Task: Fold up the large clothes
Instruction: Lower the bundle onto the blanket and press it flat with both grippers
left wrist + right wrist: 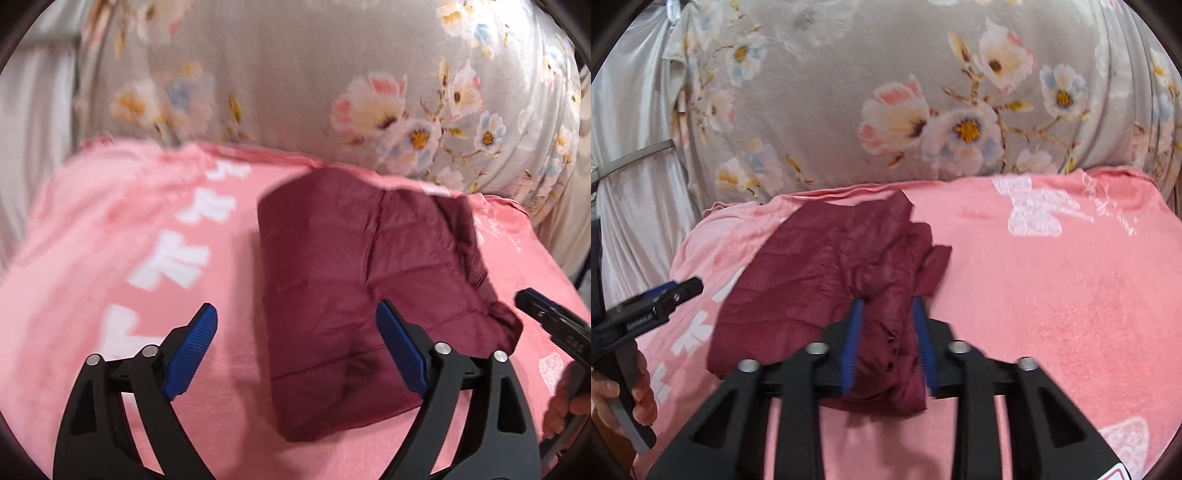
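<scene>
A maroon quilted jacket lies folded into a thick rectangle on a pink blanket. My left gripper is open and empty, just above the jacket's near left edge. In the right wrist view my right gripper is shut on the near right edge of the jacket, with bunched fabric between the blue pads. The right gripper also shows at the right edge of the left wrist view. The left gripper shows at the left of the right wrist view.
A large grey floral quilt or cushion rises right behind the pink blanket. White satin curtain fabric hangs at the left. The blanket has white lettering and white butterfly prints.
</scene>
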Action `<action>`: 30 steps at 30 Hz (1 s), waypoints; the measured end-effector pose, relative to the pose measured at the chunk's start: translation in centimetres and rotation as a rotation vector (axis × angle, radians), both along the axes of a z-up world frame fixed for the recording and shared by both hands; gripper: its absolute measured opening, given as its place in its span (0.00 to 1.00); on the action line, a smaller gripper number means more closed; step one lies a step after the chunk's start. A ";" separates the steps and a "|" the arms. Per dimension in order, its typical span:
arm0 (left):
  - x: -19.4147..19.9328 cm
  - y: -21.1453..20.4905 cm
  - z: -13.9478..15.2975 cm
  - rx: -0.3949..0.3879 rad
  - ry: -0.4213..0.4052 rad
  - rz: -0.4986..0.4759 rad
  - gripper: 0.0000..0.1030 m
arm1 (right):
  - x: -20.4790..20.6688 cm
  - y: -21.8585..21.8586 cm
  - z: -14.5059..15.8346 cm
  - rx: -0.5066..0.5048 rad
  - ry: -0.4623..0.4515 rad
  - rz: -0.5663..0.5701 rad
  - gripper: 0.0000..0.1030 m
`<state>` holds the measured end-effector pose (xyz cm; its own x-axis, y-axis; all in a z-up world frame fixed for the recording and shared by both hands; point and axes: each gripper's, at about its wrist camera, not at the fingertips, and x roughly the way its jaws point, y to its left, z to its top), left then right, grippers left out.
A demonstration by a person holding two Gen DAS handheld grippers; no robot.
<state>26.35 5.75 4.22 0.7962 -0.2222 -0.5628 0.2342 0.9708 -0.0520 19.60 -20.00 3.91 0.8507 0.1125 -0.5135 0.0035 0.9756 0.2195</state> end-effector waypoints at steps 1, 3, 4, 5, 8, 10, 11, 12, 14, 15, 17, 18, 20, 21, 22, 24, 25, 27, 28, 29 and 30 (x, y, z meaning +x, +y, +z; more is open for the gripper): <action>-0.5 -0.5 1.2 0.014 -0.017 0.014 0.77 | 0.0 0.8 0.5 -0.026 0.002 0.017 0.13; -1.1 -1.5 2.8 0.013 -0.012 0.030 0.75 | -0.1 2.1 0.6 -0.068 0.011 0.030 0.07; -1.2 -2.0 3.2 0.006 0.005 0.033 0.75 | 0.0 2.9 0.1 -0.106 0.031 0.034 0.04; -1.1 -2.7 3.3 0.003 0.037 0.039 0.74 | 0.1 3.3 -0.4 -0.128 0.045 0.032 0.02; -0.4 -4.2 1.6 0.054 0.111 0.078 0.67 | 0.9 3.9 -2.7 -0.157 0.122 0.020 0.01; 0.2 -4.7 -0.3 0.085 0.155 0.112 0.65 | 1.4 4.0 -3.8 -0.165 0.159 0.016 0.01; 0.1 -4.7 -0.9 0.090 0.171 0.123 0.64 | 1.8 3.9 -4.5 -0.167 0.180 0.012 0.00; 0.1 -4.7 -1.6 0.089 0.187 0.132 0.65 | 2.1 3.8 -5.1 -0.169 0.199 0.008 0.00; 0.1 -4.5 -2.9 0.085 0.209 0.147 0.65 | 2.5 3.7 -6.0 -0.166 0.222 0.003 0.00; 0.2 -4.4 -3.3 0.080 0.216 0.151 0.65 | 2.7 3.6 -6.5 -0.167 0.234 0.001 0.00; 0.3 -4.3 -3.9 0.072 0.225 0.156 0.65 | 2.9 3.6 -7.2 -0.172 0.248 0.002 0.00; 0.3 -4.2 -4.2 0.070 0.229 0.159 0.65 | 3.0 3.7 -7.5 -0.172 0.256 0.003 0.00; 0.3 -4.4 -4.7 0.082 0.225 0.162 0.66 | 3.2 3.6 -7.8 -0.168 0.270 0.005 0.00; 0.2 -4.5 -4.9 0.093 0.218 0.162 0.66 | 3.3 3.6 -7.9 -0.164 0.274 0.005 0.00; 0.2 -4.6 -5.0 0.102 0.212 0.164 0.66 | 3.2 3.6 -8.0 -0.160 0.278 0.005 0.00; 0.0 -5.0 -5.3 0.117 0.202 0.166 0.66 | 3.4 3.5 -8.2 -0.150 0.289 0.006 0.00; 0.0 -5.0 -5.5 0.119 0.199 0.168 0.66 | 3.5 3.4 -8.3 -0.146 0.295 0.006 0.00; 0.1 -5.1 -5.7 0.122 0.194 0.169 0.66 | 3.6 3.4 -8.3 -0.148 0.303 0.007 0.00; 0.1 -5.2 -5.7 0.126 0.190 0.169 0.66 | 3.6 3.5 -8.4 -0.149 0.306 0.007 0.00; 0.0 -5.3 -5.9 0.130 0.184 0.170 0.66 | 3.6 3.5 -8.4 -0.152 0.310 0.008 0.00; -0.1 -5.4 -6.0 0.135 0.177 0.172 0.66 | 3.7 3.6 -8.5 -0.157 0.314 0.008 0.00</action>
<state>26.28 0.39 -1.80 0.7021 -0.0062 -0.7121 0.0646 0.9964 0.0549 23.31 -16.40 -4.54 0.6479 0.0174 -0.7615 0.0392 0.9976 0.0562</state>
